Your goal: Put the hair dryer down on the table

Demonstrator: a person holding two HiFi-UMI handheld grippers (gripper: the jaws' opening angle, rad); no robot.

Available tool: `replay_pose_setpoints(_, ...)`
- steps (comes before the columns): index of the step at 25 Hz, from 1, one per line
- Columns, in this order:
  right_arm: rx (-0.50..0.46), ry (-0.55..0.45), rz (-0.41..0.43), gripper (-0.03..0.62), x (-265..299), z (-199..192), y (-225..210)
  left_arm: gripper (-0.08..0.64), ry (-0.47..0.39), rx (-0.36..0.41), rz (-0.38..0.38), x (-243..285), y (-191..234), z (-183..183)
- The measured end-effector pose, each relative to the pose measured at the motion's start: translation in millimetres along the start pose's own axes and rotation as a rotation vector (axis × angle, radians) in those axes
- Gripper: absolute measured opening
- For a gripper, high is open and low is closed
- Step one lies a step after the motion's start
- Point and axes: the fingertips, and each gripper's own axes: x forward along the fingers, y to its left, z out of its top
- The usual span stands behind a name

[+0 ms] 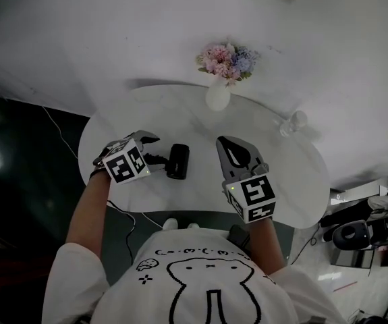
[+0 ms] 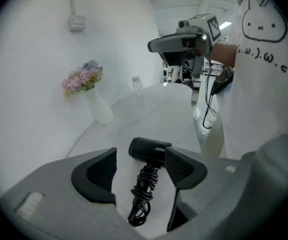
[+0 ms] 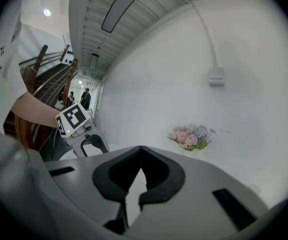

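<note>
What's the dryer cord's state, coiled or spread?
Coiled: black cord bundled in loops at the black plastic hair dryer's handle, on the round white table.

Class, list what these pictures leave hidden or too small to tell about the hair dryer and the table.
- Left gripper view: one end of the black plastic hair dryer sits behind a pad of the open left claw; its logo is unreadably small.
- Head view: the small white object on the round white table is too small to identify.
- Right gripper view: the grey body of the shut right claw blocks most of the table; no dryer shows.
</note>
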Motion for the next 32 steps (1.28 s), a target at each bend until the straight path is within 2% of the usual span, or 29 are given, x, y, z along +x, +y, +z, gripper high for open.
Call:
replay_pose_setpoints(5, -0.006, -0.023, -0.007, 0.000, -6.6, 6.7, -4.9, 0.274, -0.189, -0.164, 0.105, -26.4, 10.4, 30.5)
replay_pose_setpoints(8, 0.016, -0.034, -0.007, 0.000, -7.6, 8.3, -7.8, 0.244, -0.245, -0.222, 0.176, -38.5, 18.1, 41.3)
replay_pose_setpoints(12, 0.020, -0.050, 0.002, 0.000, -8.0, 12.4, -3.8, 0.162, -0.341, -0.306, 0.293, -62.7, 29.5, 53.2)
replay_pose_setpoints(18, 0.005, -0.070, 0.018, 0.000, -6.9, 18.6, 3.5, 0.086, -0.447, -0.423, 0.468, -98.2, 46.7, 51.1)
replay_pose_setpoints(22, 0.005, -0.081, 0.022, 0.000, -6.0, 19.7, 7.0, 0.029, -0.483, -0.455, 0.581, -123.1, 51.9, 45.3)
replay_pose_setpoints(28, 0.014, -0.144, -0.004, 0.000, -9.4, 31.2, 1.6, 0.020, -0.569, -0.440, 0.788, -169.7, 60.2, 43.5)
replay_pose_setpoints(32, 0.011, -0.189, -0.016, 0.000, -12.7, 41.8, -2.1, 0.020, -0.600, -0.423, 0.855, -184.1, 62.0, 44.5)
